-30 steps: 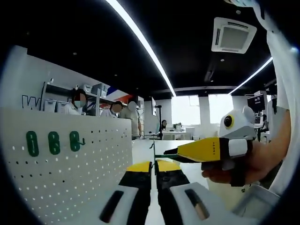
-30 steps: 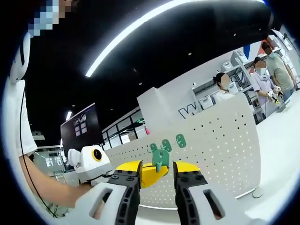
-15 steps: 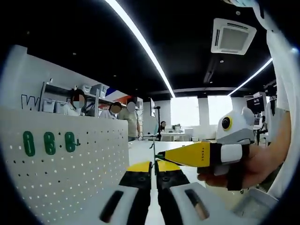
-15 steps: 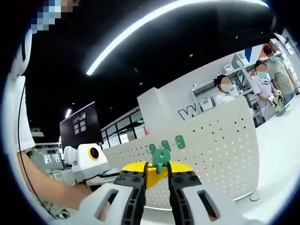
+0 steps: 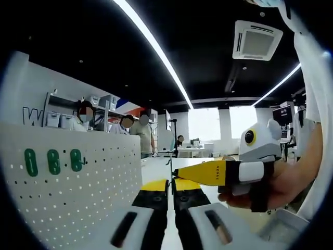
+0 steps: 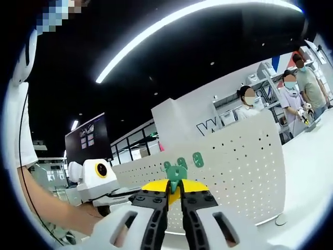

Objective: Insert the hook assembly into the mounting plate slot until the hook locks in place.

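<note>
Green plastic hook assembly [image 6: 175, 174] is clamped between the closed jaws of the right gripper [image 6: 174, 191], just before the white perforated mounting plate [image 6: 244, 166]. The left gripper [image 5: 172, 185] is pinched on a thin green part [image 5: 170, 169].

Above the jaws a black ceiling carries a long light strip [image 5: 156, 47] and a square air vent [image 5: 257, 39], while bright windows [image 5: 218, 124] glow far ahead and shelves [image 5: 67, 112] stand by a white wall [image 6: 182, 117].
</note>
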Demonstrator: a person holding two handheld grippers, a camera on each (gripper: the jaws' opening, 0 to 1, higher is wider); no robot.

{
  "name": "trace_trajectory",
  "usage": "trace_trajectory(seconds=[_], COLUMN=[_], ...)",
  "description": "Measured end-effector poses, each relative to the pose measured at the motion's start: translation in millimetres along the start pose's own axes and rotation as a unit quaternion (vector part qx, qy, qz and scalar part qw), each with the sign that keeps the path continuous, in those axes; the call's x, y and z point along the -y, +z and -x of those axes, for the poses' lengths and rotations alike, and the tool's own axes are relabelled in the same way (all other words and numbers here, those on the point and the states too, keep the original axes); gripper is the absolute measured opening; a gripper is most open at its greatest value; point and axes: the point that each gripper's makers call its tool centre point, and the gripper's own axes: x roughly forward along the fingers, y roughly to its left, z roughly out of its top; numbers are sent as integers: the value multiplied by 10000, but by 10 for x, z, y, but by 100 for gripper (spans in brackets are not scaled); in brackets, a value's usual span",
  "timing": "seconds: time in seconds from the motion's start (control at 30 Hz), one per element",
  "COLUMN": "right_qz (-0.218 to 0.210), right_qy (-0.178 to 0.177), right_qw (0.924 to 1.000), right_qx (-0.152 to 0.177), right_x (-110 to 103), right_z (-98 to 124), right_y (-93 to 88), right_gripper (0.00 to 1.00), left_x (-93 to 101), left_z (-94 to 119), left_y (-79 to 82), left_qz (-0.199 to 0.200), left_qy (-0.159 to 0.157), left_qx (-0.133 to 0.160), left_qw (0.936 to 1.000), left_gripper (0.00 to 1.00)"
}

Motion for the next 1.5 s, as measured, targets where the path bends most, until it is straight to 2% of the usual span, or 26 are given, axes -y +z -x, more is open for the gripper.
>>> trace_trajectory(seconds=[0.5,1.03,1.07,1.17,1.23,1.37,1.43,1.5], right_qz=[50,8,8,5,23,5,-5,-14], right_qy=[-57,-107,-111,-113,-127,-136,-134,-124], right_qw=[10000,9999,9999,9999,9999,9999,9999,9999], right_qx=[-5,-62,-76,-89,-92,-102,-98,-98], right_x=[-4,4,9,13,19,31,32,29], right_z=[1,7,7,12,19,23,23,23], right_y=[38,4,-2,-13,-17,-23,-20,-20], right_gripper=[2,0,0,0,0,0,0,0], left_x=[33,23,19,31,19,12,7,6], left_z=[-4,4,1,-7,-3,3,0,-11], left_y=[37,4,-5,-27,-76,-98,-144,-187], left_qz=[-235,-123,-293,-317,-324,-247,-272,-231], left_qy=[20,40,70,88,101,99,110,94], left_qx=[-53,-71,-82,-138,-265,-269,-373,-443], left_qw=[9997,9999,9995,9994,9991,9993,9989,9987], left_gripper=[2,3,4,5,9,24,31,42])
